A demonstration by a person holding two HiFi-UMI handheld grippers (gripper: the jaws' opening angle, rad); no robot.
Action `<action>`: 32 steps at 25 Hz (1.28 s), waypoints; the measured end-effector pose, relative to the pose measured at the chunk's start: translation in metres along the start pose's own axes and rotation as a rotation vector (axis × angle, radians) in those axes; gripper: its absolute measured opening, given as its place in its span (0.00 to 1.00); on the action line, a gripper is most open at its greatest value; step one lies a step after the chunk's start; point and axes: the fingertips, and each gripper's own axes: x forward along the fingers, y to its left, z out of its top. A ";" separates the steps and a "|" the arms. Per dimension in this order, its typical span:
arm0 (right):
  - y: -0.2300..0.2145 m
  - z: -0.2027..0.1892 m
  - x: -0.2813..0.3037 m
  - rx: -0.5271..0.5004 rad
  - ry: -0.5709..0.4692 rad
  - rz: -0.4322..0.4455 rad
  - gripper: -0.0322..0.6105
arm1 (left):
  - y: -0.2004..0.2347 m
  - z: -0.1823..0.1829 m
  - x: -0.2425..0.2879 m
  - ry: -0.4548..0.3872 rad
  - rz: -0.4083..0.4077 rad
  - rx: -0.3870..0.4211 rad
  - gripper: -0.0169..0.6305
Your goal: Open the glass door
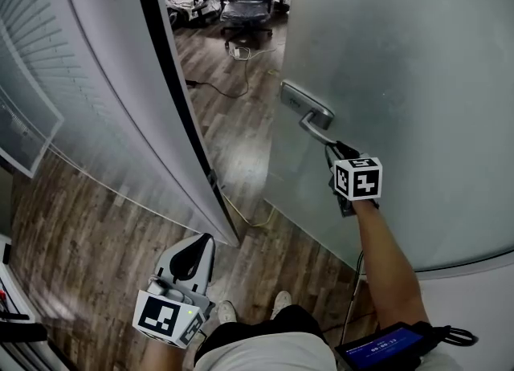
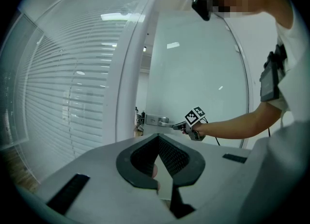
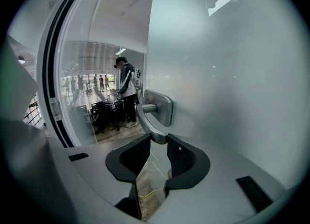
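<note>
Glass door stands ajar, its lever handle pinched by right gripper; left gripper pressed together, empty.

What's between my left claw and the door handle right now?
Nothing blocks it. The left gripper view shows only open air up to the handle, where the right claw grips its end. In the head view, wood floor lies beneath that stretch.
</note>
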 end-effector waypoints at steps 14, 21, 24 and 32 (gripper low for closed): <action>-0.051 0.019 0.030 0.050 0.010 -0.076 0.22 | 0.007 0.002 0.002 0.005 0.053 -0.010 0.02; -0.071 0.024 0.037 0.070 0.000 -0.099 0.22 | 0.005 0.001 0.002 -0.006 0.065 -0.021 0.02; -0.079 0.025 0.043 0.083 -0.004 -0.100 0.22 | 0.005 0.001 0.003 -0.012 0.077 -0.017 0.02; -0.087 0.031 0.038 0.051 -0.044 -0.158 0.22 | 0.011 0.003 0.000 -0.017 0.094 -0.012 0.02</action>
